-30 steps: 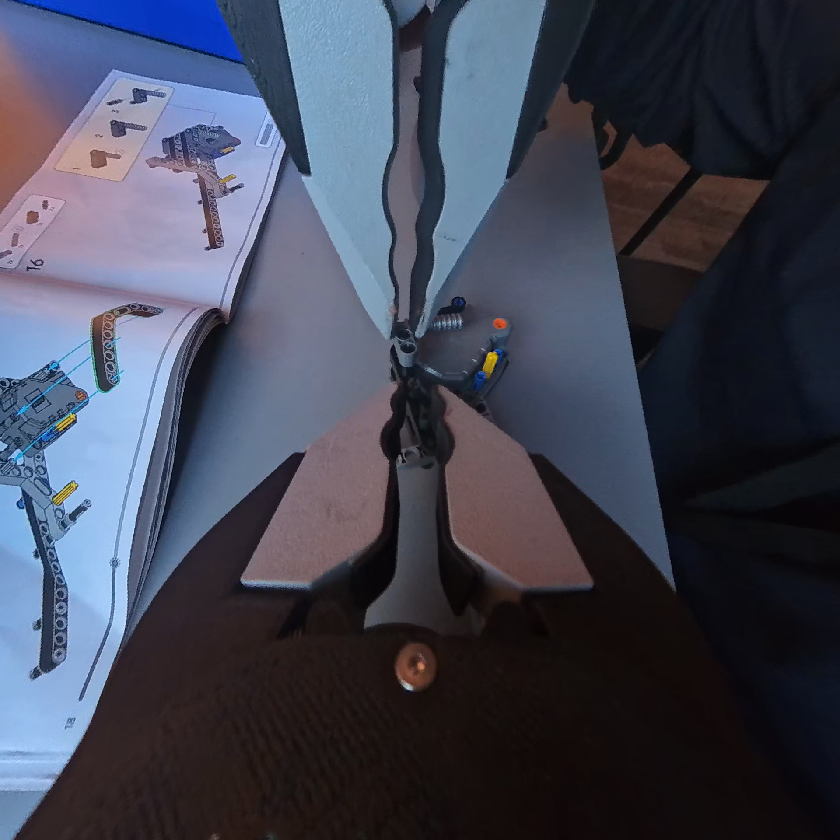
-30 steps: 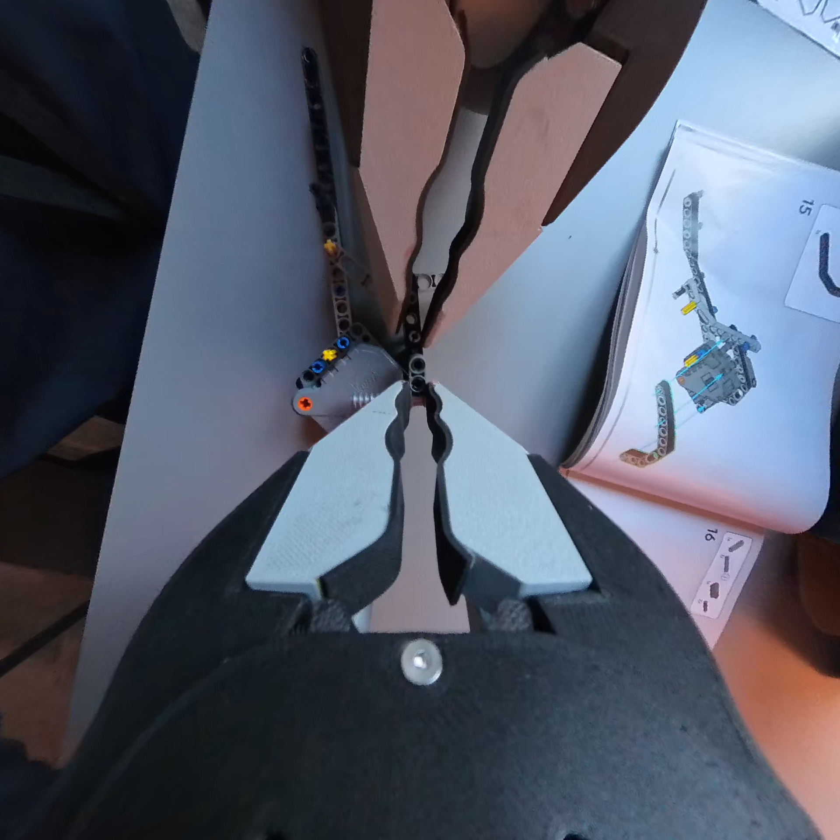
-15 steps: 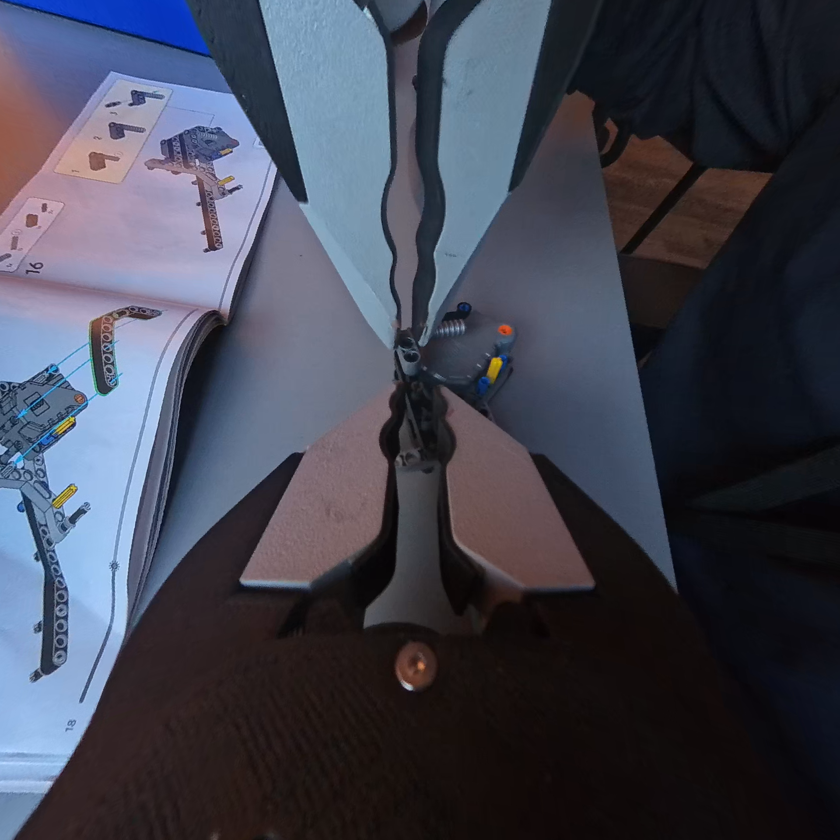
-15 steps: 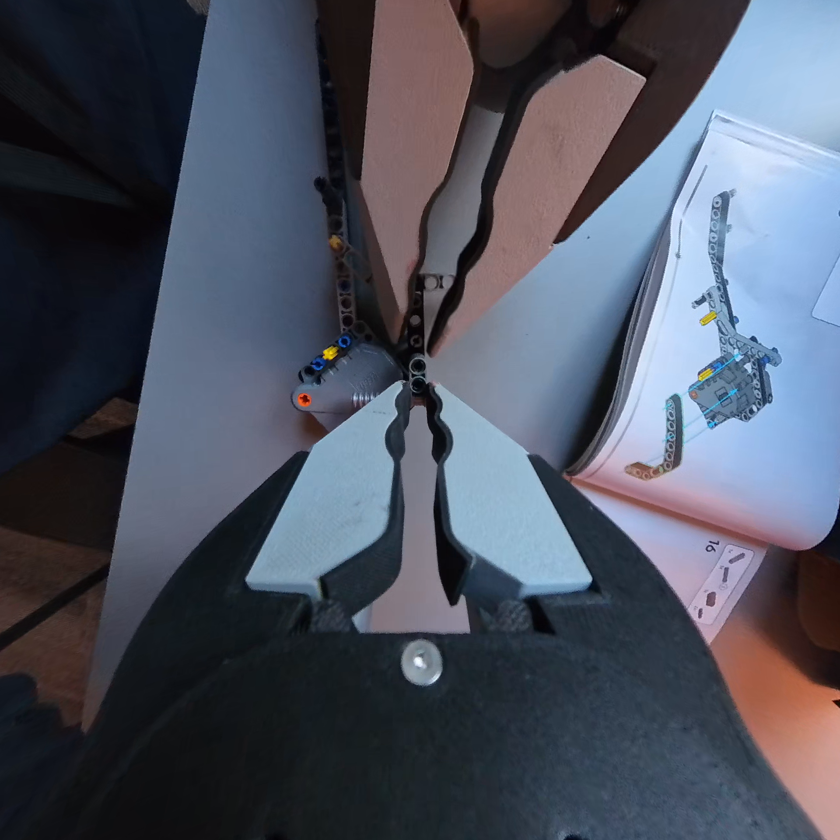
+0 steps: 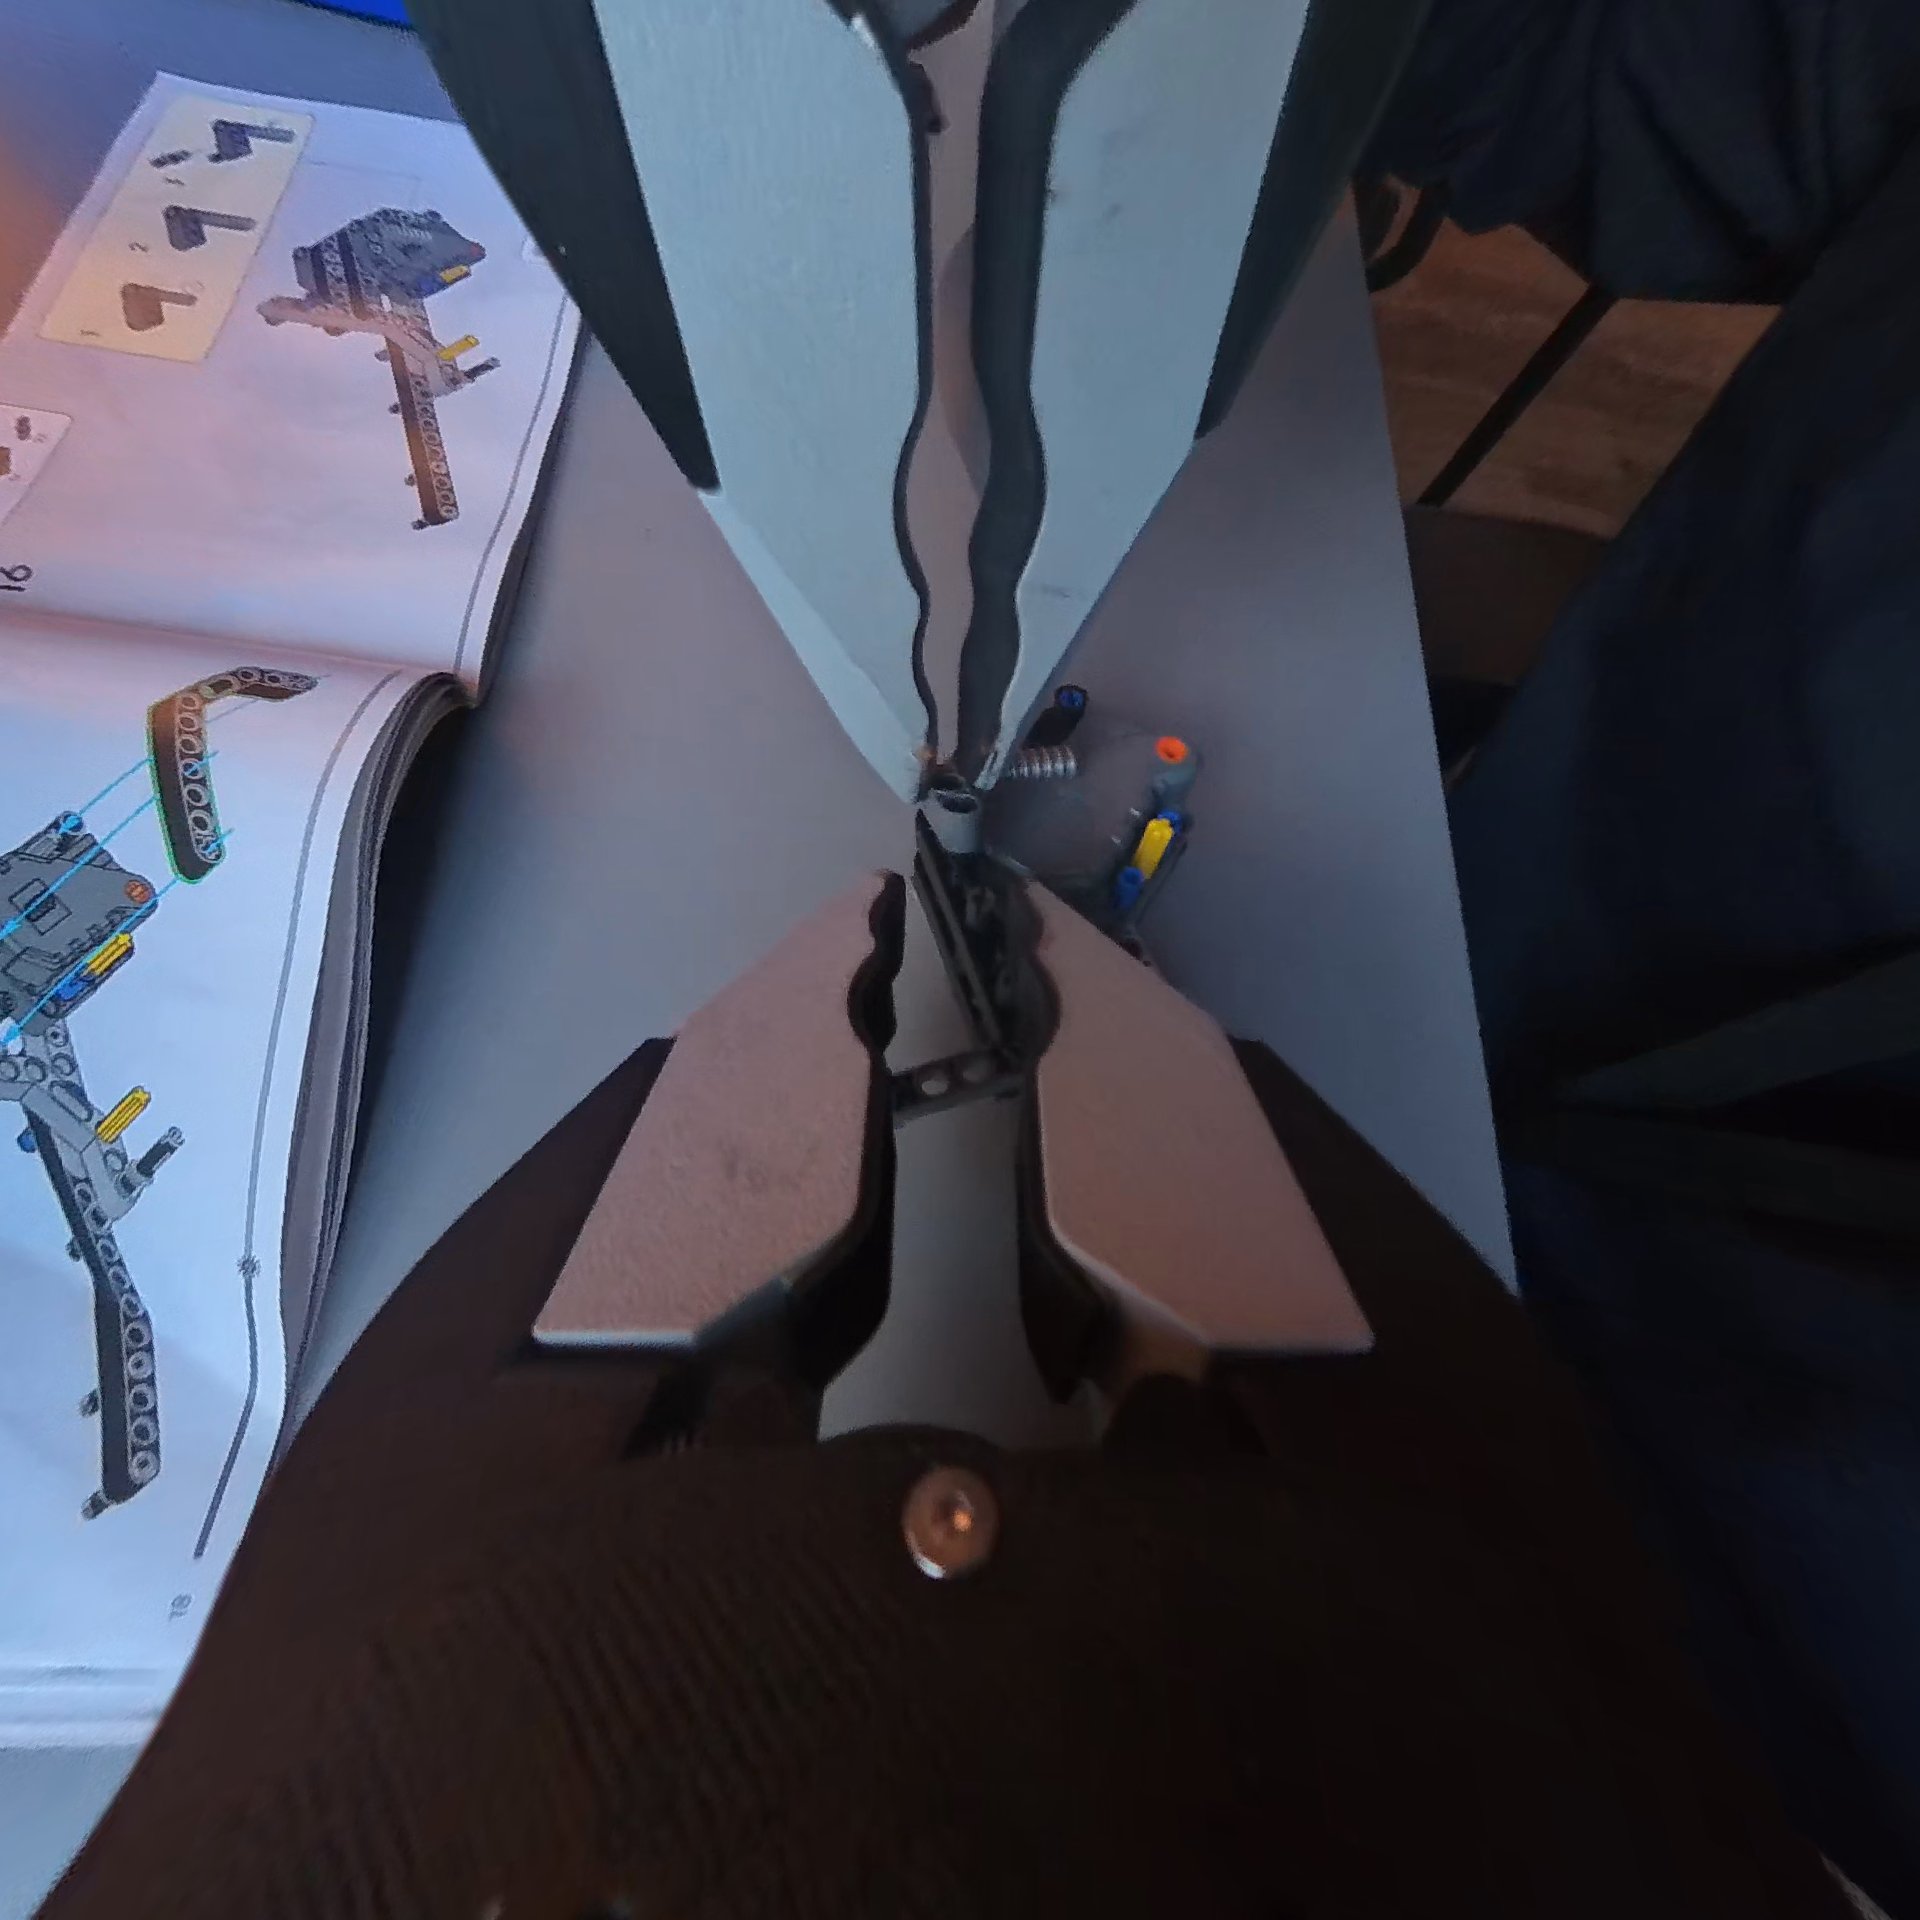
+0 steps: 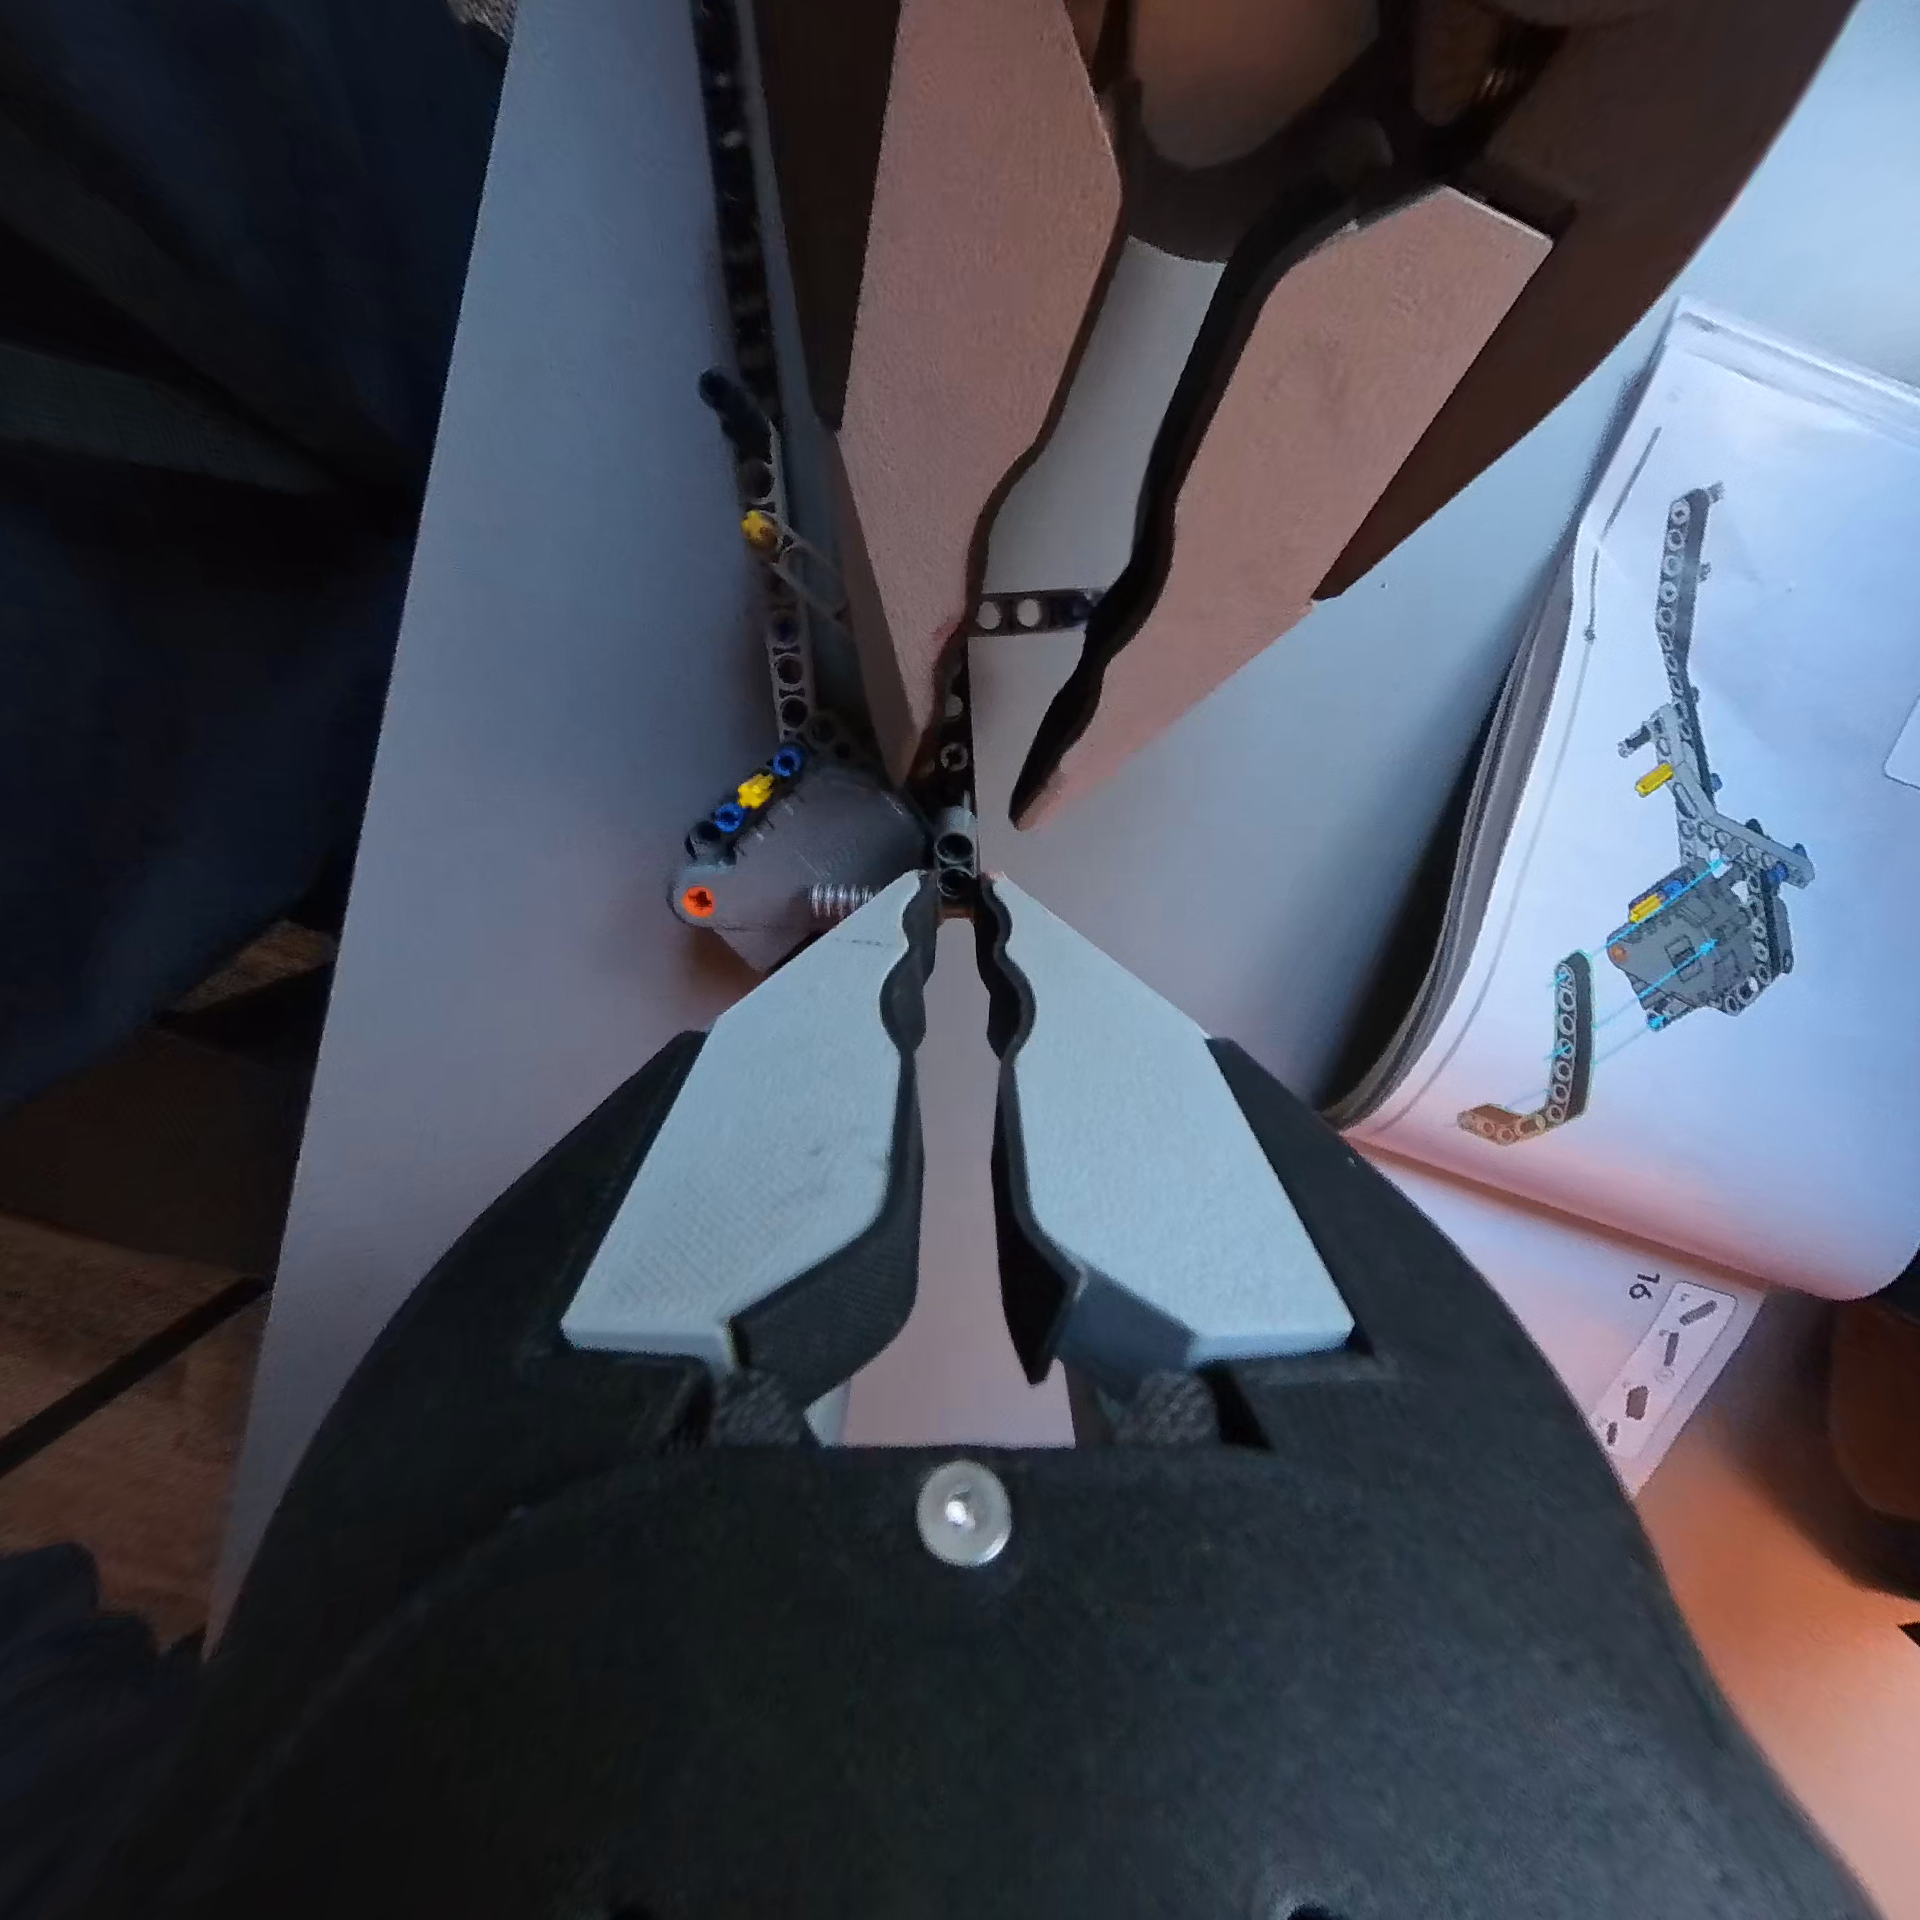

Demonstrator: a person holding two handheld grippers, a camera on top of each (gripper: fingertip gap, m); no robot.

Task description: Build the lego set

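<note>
A grey table (image 5: 665, 727) occupies the frame centre. Beyond its edge, at 3 o'clock, wooden floor (image 5: 1496, 343) and dark blue fabric (image 5: 1714, 727) are visible.

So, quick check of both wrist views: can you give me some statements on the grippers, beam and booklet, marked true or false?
1. The left gripper is open, with the black beam between its fingers. True.
2. The right gripper is wide open. False: its tips pinch a small piece.
3. The booklet lies closed. False: it is open on build pictures.
4. The grey block has an orange spot at one corner. True.
</note>
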